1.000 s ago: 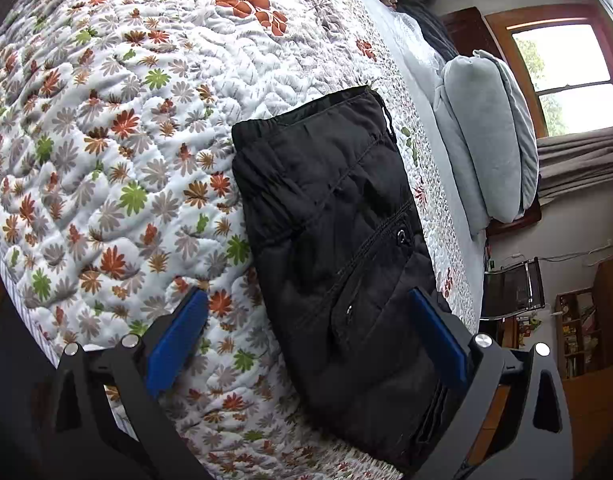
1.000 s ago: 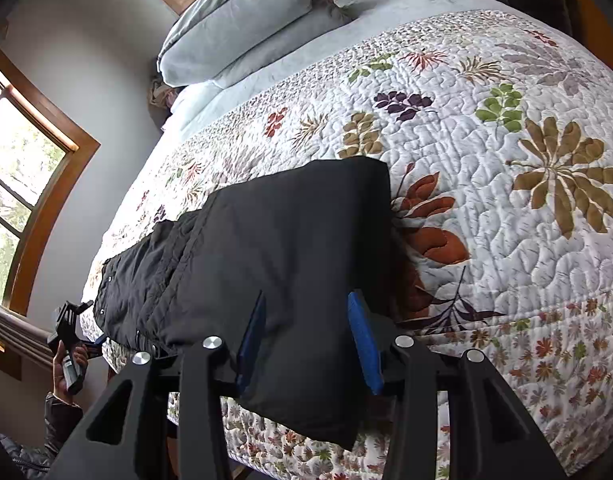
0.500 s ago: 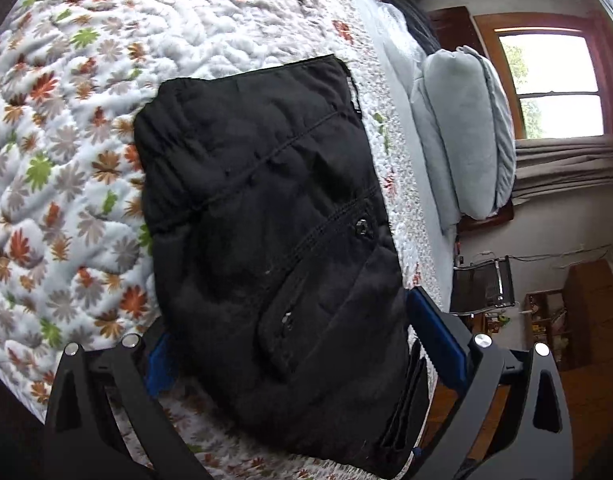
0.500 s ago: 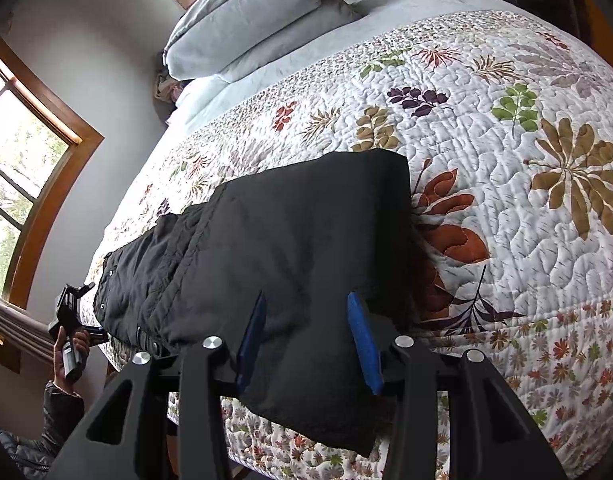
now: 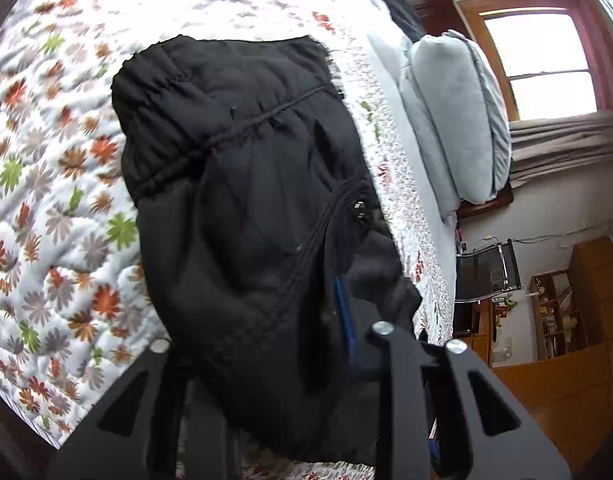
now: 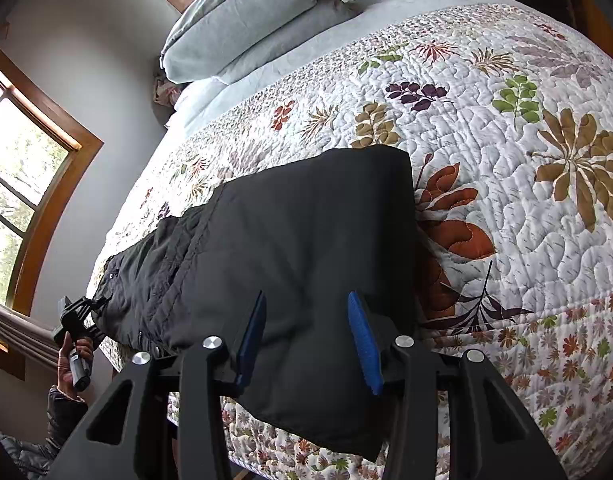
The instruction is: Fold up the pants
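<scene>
The black pants (image 6: 290, 248) lie stretched along the near edge of the bed, on a white quilt (image 6: 518, 128) printed with leaves and flowers, their folded leg end hanging a little over the side.

At the far left, by the window (image 6: 14, 184), a gloved hand (image 6: 72, 360) holds the left tongs (image 5: 306, 320) against the waistband end. Seen from their own camera, these tongs are bunched into the fabric near the pocket button (image 5: 360, 209): one blue pad (image 5: 344, 320) shows against the cloth and the other is buried under it, so they look clenched on the pants, with the cloth gathered up between them.

To the right, the right tongs (image 6: 306, 332) hang over the folded leg end with both blue pads (image 6: 362, 340) spread apart and nothing pinched between them; whether the tips touch the fabric I cannot tell.

Grey pillows (image 6: 242, 12) are stacked at the head of the bed, beyond the pants.
</scene>
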Tool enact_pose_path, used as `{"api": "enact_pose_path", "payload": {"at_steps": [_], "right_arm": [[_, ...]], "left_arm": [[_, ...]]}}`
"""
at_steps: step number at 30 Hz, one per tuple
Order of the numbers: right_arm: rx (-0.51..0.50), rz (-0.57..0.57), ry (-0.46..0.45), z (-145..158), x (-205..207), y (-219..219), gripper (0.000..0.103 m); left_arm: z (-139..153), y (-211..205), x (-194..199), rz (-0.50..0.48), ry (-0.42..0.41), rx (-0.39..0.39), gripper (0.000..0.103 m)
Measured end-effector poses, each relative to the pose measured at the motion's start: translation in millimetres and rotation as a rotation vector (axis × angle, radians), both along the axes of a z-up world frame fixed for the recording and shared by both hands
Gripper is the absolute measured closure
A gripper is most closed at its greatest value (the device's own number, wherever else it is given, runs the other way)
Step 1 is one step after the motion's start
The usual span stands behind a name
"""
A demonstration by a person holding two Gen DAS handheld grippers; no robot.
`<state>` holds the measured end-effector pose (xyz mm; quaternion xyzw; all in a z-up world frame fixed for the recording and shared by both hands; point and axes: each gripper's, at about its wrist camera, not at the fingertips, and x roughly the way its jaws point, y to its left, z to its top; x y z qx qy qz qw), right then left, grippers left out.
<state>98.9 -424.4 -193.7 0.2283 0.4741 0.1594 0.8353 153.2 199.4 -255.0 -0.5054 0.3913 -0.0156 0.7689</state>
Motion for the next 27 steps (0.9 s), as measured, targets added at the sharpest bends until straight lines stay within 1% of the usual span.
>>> {"api": "enact_pose_path", "payload": {"at_steps": [3,12,15,19,24,27], "right_arm": [[0.004,-0.003,0.000,-1.0,-0.2,-0.4,0.058],[0.014,-0.006,-0.003,-2.1,-4.0,-1.1,0.057],[0.021,-0.012,-0.003,-2.4,-5.8,-1.5,0.057],[0.025,-0.017,-0.005,-1.8,-7.9,-2.1,0.057],[0.031,-0.023,-0.007,-1.6,-9.4,-3.2,0.057],[0.035,-0.024,-0.008,-2.0,-9.9,-3.6,0.057]], "left_arm": [[9.8,-4.8,-0.4,-0.011,-0.039,0.015,0.087],[35.7,-21.3,-5.7,-0.059,-0.165,0.053,0.088],[49.9,-32.6,-6.0,-0.085,-0.214,0.074,0.087],[71.7,-52.3,-5.6,-0.136,-0.279,0.121,0.087],[91.5,-76.7,-4.1,-0.192,-0.339,0.157,0.086],[98.1,-86.7,-3.3,-0.214,-0.363,0.158,0.086]]}}
